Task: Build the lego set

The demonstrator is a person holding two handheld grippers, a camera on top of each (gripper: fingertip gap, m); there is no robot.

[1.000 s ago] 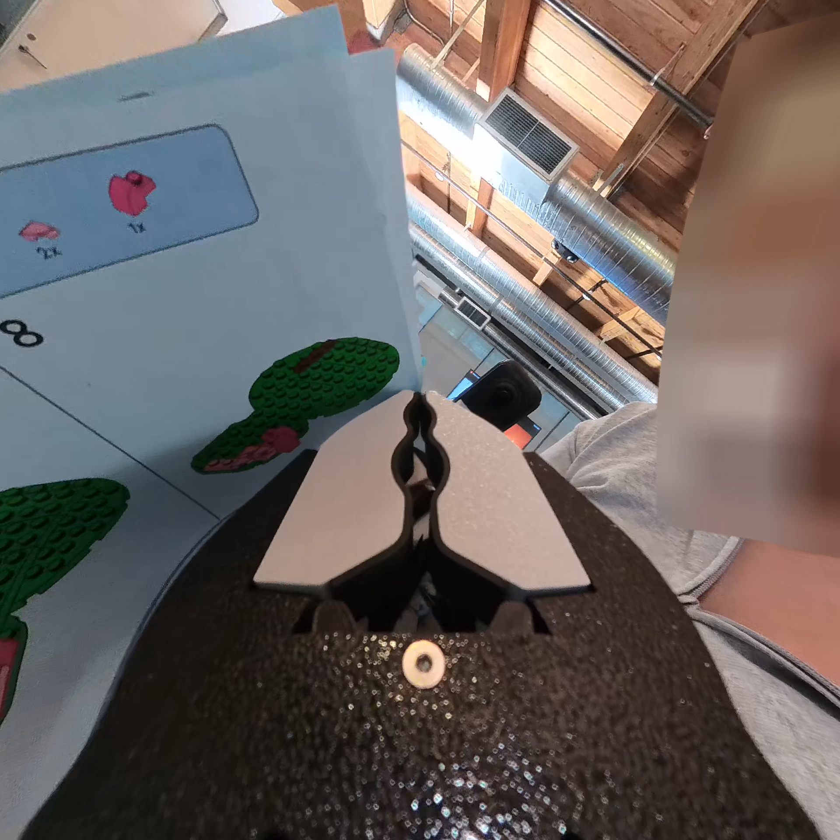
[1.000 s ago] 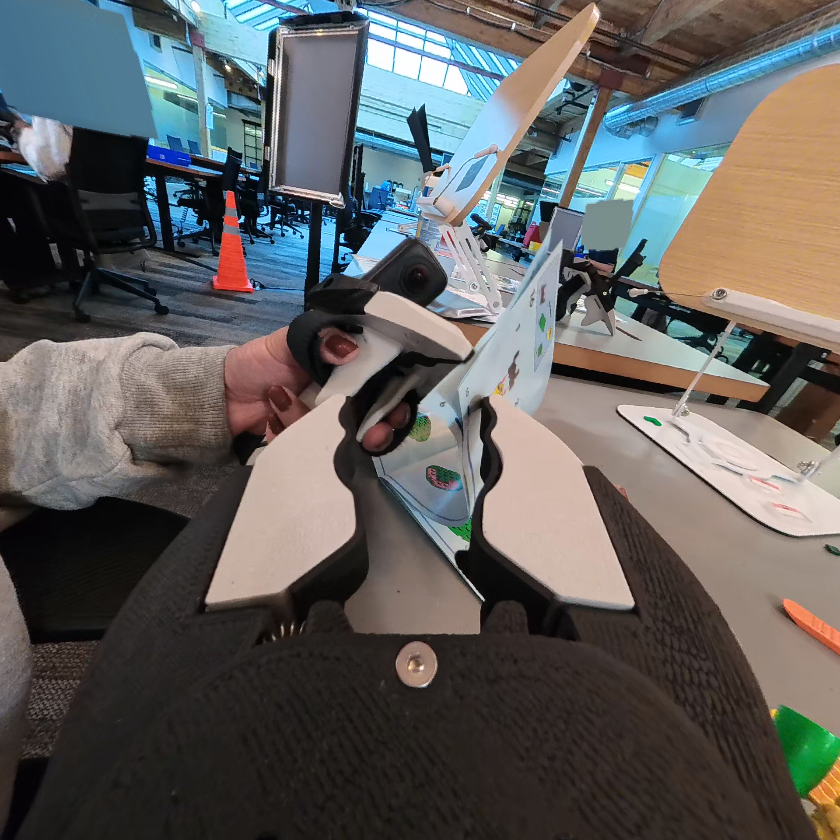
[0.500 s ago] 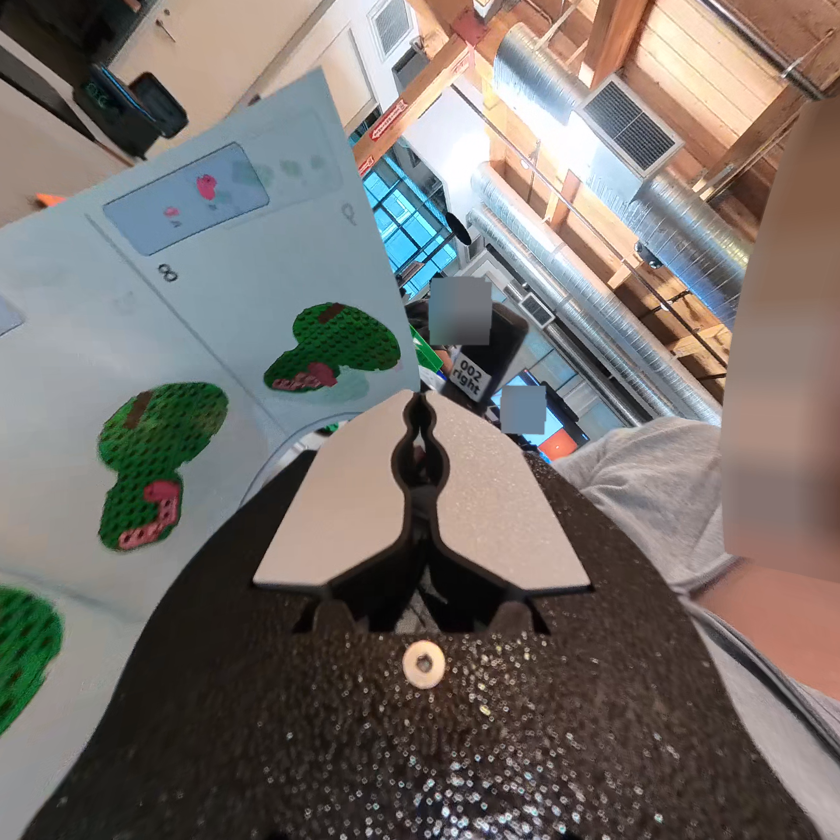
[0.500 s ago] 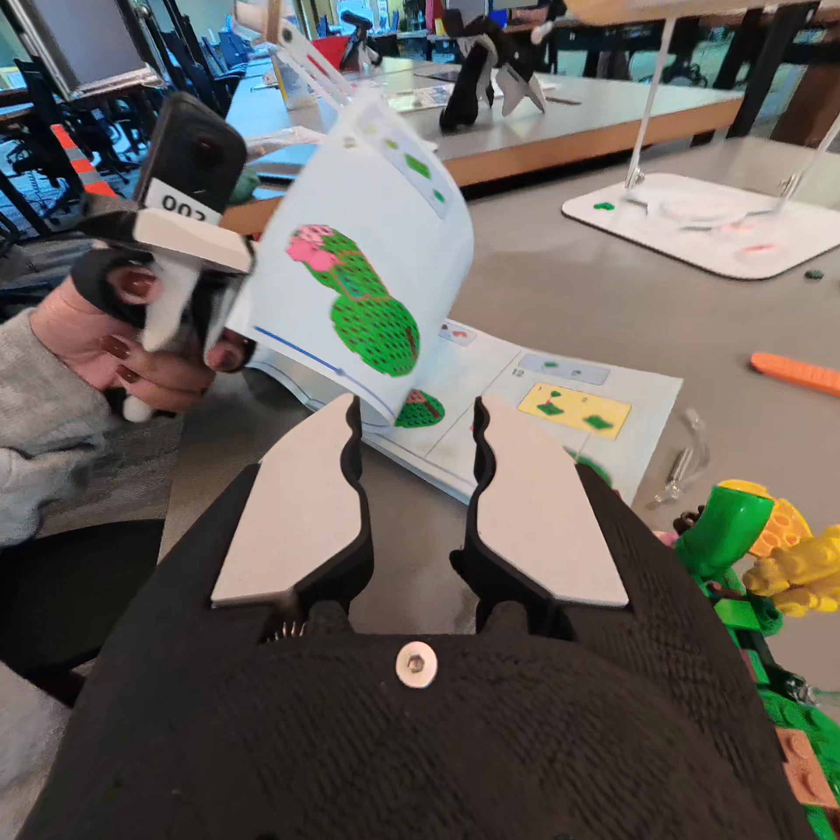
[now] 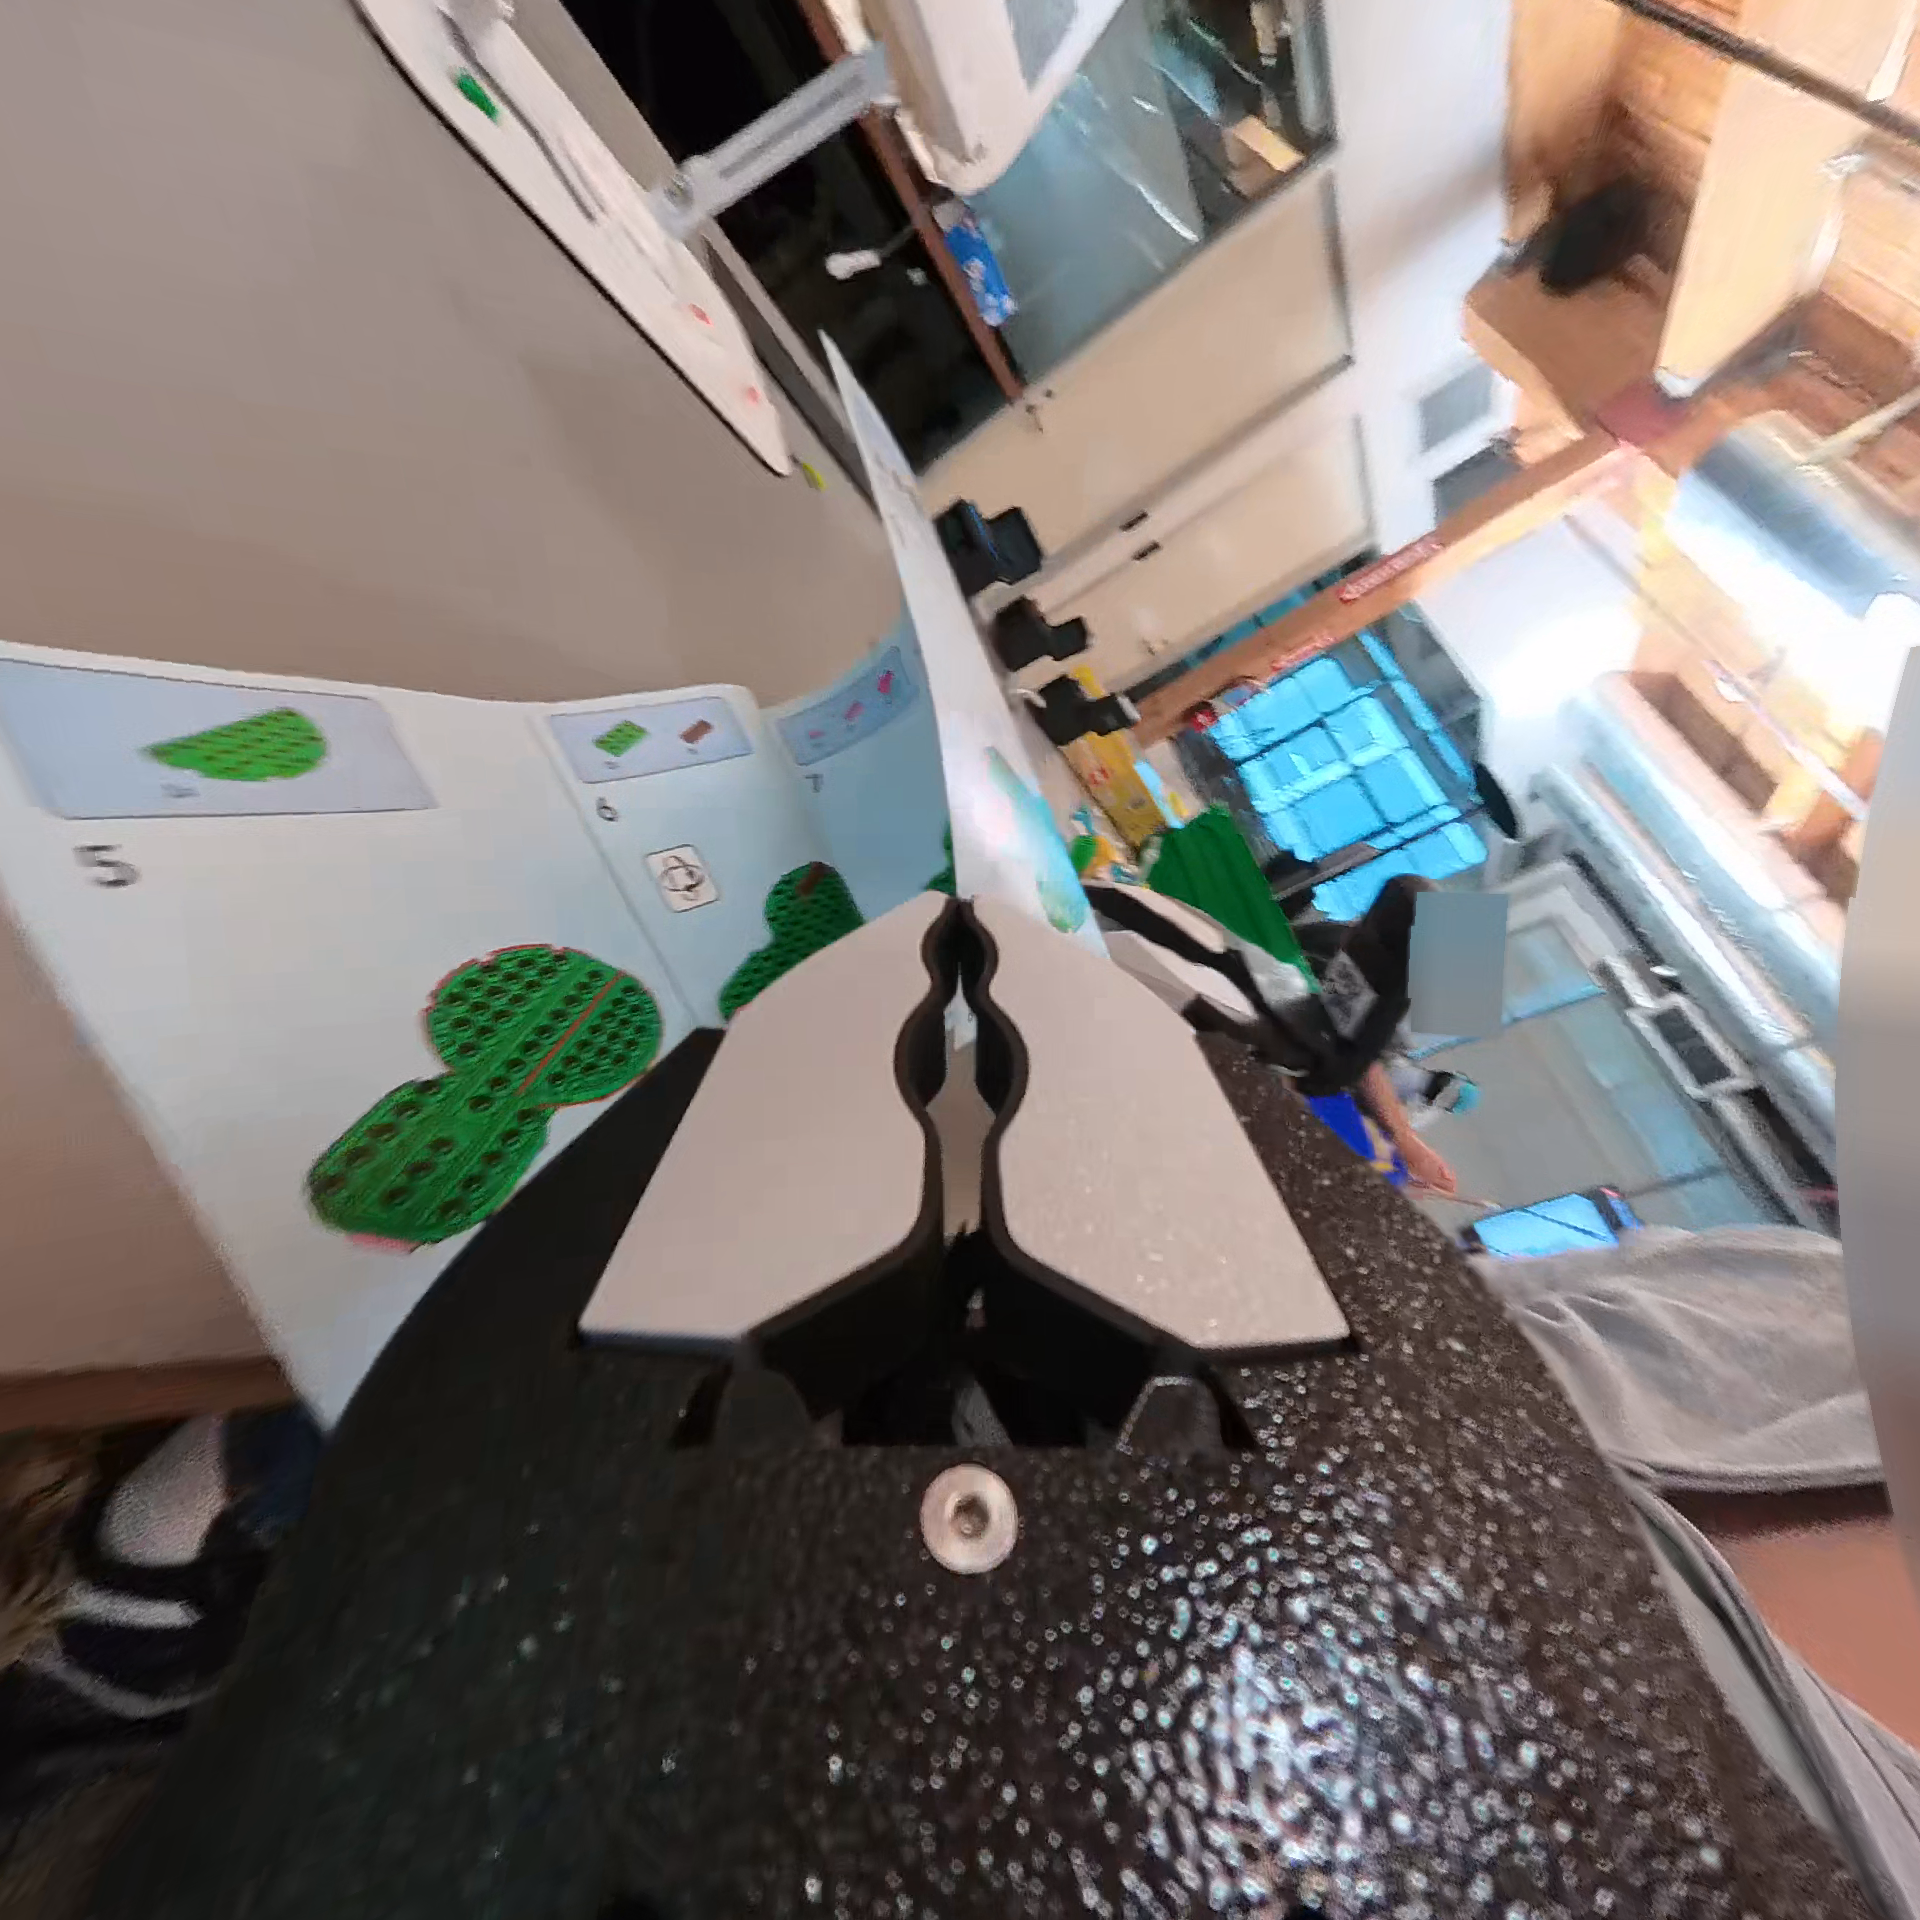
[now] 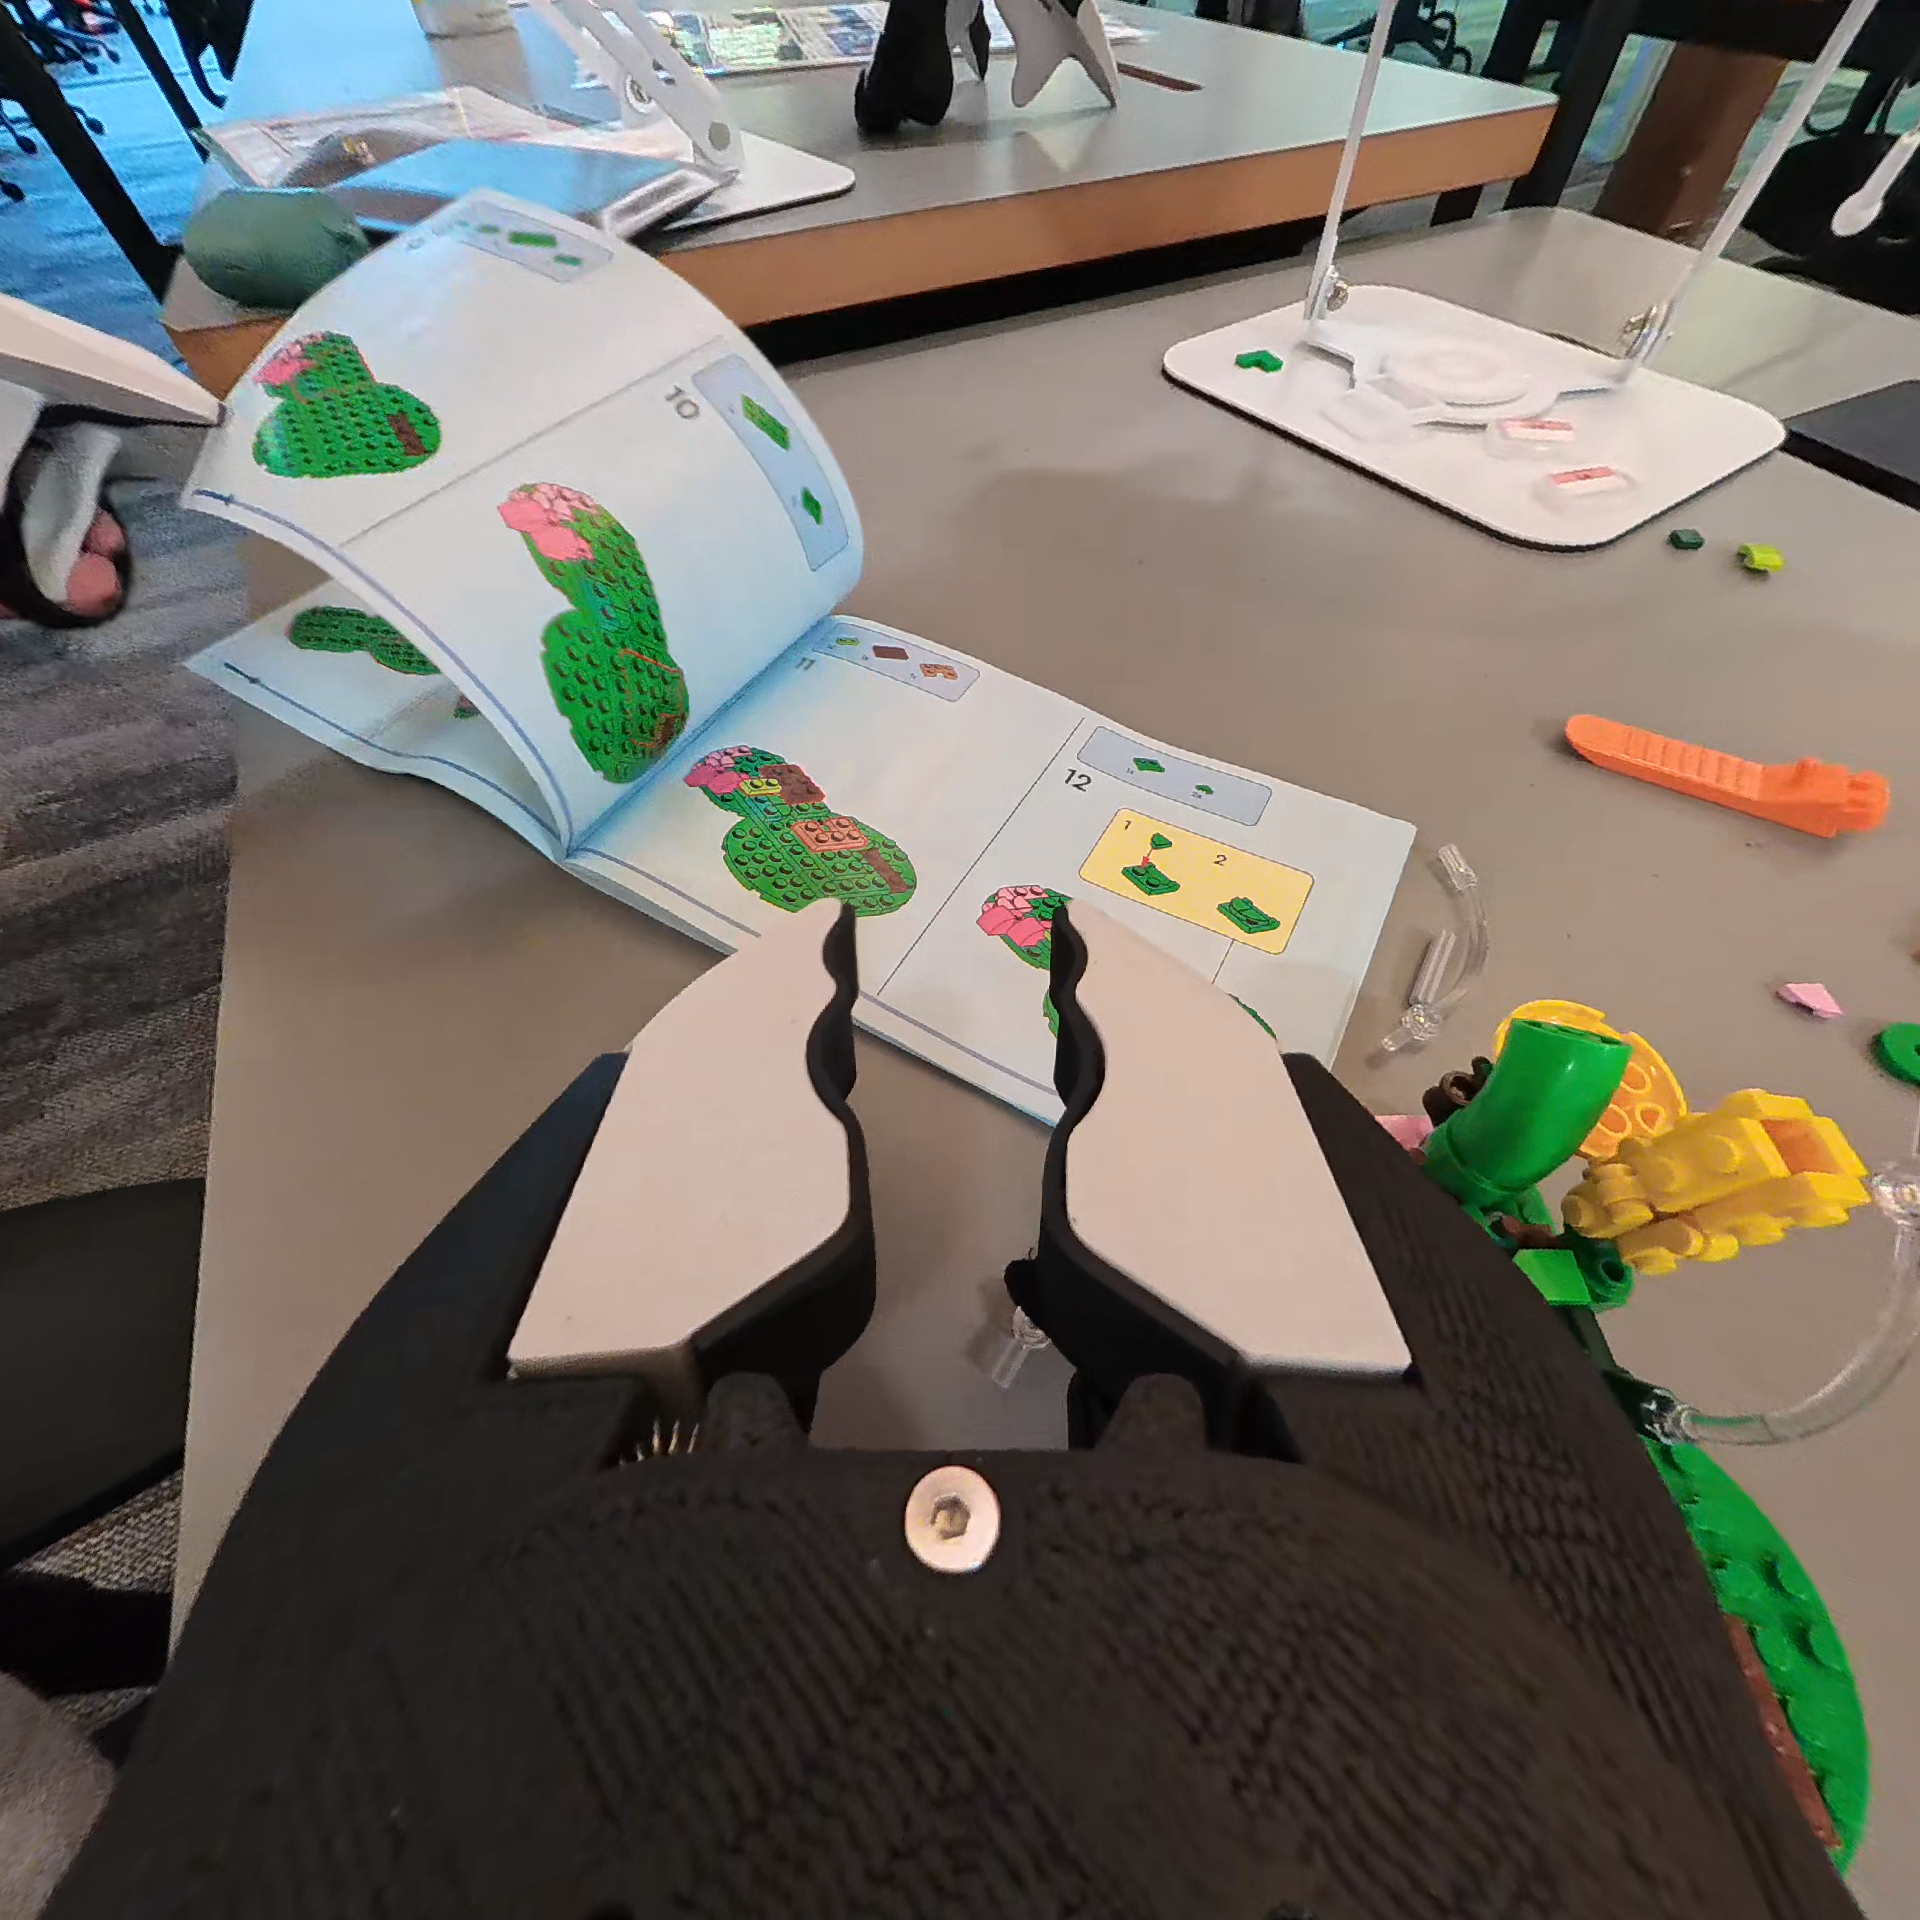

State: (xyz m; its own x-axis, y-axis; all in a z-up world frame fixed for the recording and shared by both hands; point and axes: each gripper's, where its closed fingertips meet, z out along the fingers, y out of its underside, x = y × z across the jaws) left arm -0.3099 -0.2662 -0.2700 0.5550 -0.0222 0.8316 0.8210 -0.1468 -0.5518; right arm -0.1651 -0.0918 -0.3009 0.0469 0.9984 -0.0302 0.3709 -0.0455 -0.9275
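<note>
The left tool (image 5: 958, 914) was pressed together on a page (image 6: 540, 436) of the instruction booklet (image 6: 1039, 831), its pads clamping the sheet's edge, as it had been a second before. The page, which had stood upright then, now arched over towards the booklet's left half. In the left wrist view the sheet (image 5: 935, 644) ran edge-on up from the fingertips, with the earlier pages (image 5: 312, 935) spread to the left.

The right tool (image 6: 951, 920) was spread with nothing between its pads, hovering over the booklet's near right page. Its gap was narrower than a second earlier, when it had faced the raised page.

The booklet lay open on the grey desk (image 6: 1143, 540). Right of it lay an orange brick separator (image 6: 1725, 774), a clear curved tube (image 6: 1449, 956) and a green and yellow brick model (image 6: 1621, 1153), cut off by the tool's body. A white stand base (image 6: 1475, 416) held small pieces, too small to make out. The left wrist view was blurred, and only the tip of the left tool (image 6: 94, 384) showed in the right wrist view.
</note>
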